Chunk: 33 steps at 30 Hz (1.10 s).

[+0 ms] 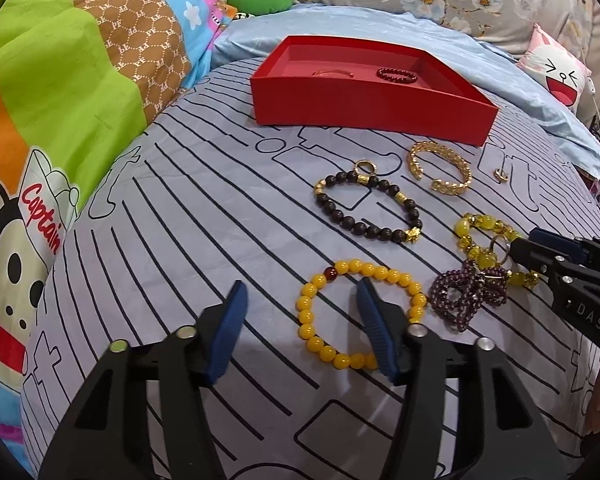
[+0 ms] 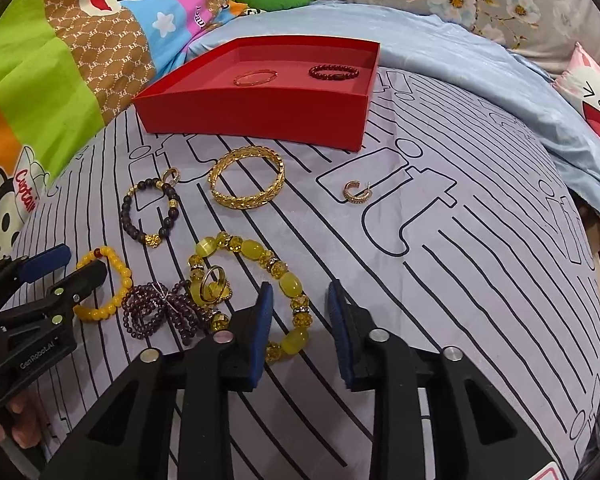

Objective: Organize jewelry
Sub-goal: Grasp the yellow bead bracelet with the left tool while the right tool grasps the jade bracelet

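A red box [image 1: 364, 109] [image 2: 260, 116] at the back holds a thin red bangle [image 2: 255, 77] and a dark red bead bracelet [image 2: 334, 72]. On the striped sheet lie a dark bead bracelet [image 1: 340, 208] [image 2: 168, 216], a gold cuff [image 1: 440, 168] [image 2: 246, 182], a small gold ear cuff [image 2: 356, 192] [image 1: 501, 175], a yellow-green bead bracelet [image 2: 290, 284] [image 1: 484, 248], a purple bead strand [image 2: 160, 314] [image 1: 456, 296] and a yellow bead bracelet [image 1: 380, 272] [image 2: 116, 276]. My left gripper [image 1: 300, 332] [image 2: 66, 268] is open, its right finger inside the yellow bracelet. My right gripper [image 2: 300, 332] [image 1: 524, 244] is open over the yellow-green bracelet's right side.
A colourful cartoon quilt [image 1: 40, 120] rises on the left. A light blue sheet [image 1: 500, 72], floral pillows and a white cartoon cushion [image 1: 560, 76] lie behind and to the right. A gold ring [image 2: 212, 284] rests among the yellow-green beads.
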Tool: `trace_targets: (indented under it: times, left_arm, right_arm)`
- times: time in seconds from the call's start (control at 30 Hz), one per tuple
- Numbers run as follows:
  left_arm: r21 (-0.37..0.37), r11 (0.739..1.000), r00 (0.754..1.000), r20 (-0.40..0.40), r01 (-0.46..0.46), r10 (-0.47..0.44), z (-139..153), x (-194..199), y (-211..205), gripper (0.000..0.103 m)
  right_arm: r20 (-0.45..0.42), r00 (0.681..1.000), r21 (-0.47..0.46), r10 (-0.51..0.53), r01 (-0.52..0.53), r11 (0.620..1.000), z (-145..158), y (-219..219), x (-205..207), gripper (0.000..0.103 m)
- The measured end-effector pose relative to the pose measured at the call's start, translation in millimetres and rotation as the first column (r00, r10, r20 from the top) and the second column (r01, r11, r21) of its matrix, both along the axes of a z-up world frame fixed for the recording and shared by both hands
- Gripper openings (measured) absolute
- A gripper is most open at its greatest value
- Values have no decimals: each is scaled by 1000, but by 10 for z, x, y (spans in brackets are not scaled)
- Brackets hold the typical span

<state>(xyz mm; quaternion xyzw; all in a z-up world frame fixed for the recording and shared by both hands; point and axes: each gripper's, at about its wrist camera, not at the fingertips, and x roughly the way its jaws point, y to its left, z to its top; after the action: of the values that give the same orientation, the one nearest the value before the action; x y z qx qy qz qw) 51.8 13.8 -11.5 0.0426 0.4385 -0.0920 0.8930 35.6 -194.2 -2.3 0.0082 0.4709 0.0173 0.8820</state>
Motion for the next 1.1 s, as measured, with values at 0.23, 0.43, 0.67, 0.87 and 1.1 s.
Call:
trace_targets:
  times: [0.23, 0.43, 0.67, 0.87, 1.1]
  left_arm:
    - [-60, 998, 1000, -21, 22, -24, 33, 4, 20, 18]
    - [-111, 993, 998, -55, 30, -36, 43, -8, 50, 7]
    - [-138, 989, 997, -47, 46, -53, 198, -82, 43, 7]
    - [-168, 984, 997, -21, 64, -68, 460, -103, 37, 7]
    - [-183, 979, 996, 13, 88, -87, 730, -98, -6, 7]
  right_arm:
    - [-8, 1000, 17, 4, -4, 1000, 3, -18, -49, 9]
    - [-22, 1000, 68, -18, 19, 997, 28, -91, -143, 9]
    - [15, 999, 98, -43, 41, 994, 243, -188, -246, 9]
    - [70, 996, 114, -56, 47, 992, 522, -245, -265, 8]
    - [127, 990, 120, -59, 44, 992, 813, -288, -271, 8]
